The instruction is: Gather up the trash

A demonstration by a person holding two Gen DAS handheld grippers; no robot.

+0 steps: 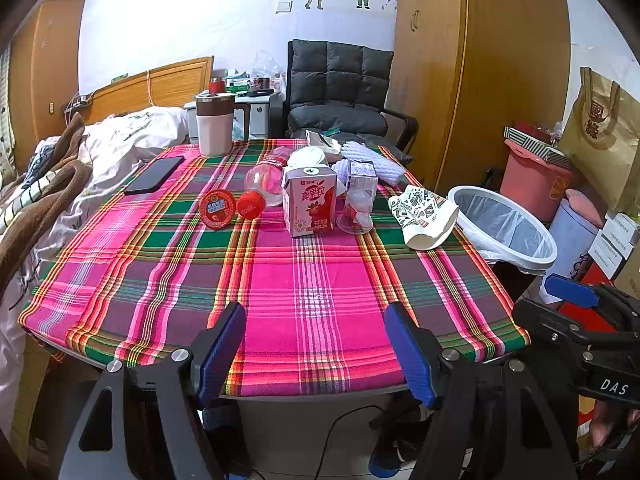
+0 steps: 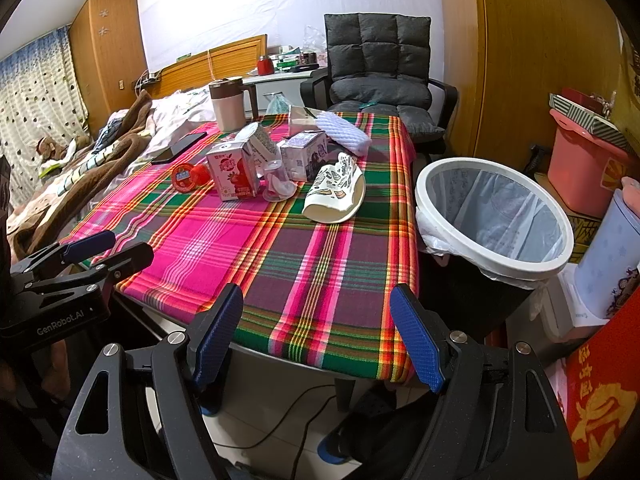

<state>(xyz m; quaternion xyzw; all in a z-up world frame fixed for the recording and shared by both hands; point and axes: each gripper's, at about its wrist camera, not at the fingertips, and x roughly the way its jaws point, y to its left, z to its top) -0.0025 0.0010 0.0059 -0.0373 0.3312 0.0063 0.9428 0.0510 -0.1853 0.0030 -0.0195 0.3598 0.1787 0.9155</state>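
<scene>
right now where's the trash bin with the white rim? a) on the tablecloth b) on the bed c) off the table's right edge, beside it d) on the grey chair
c: the trash bin stands off the right edge of the table, lined with a clear bag and with nothing visible in it, while the crushed paper cup and milk carton sit on the cloth.
</scene>
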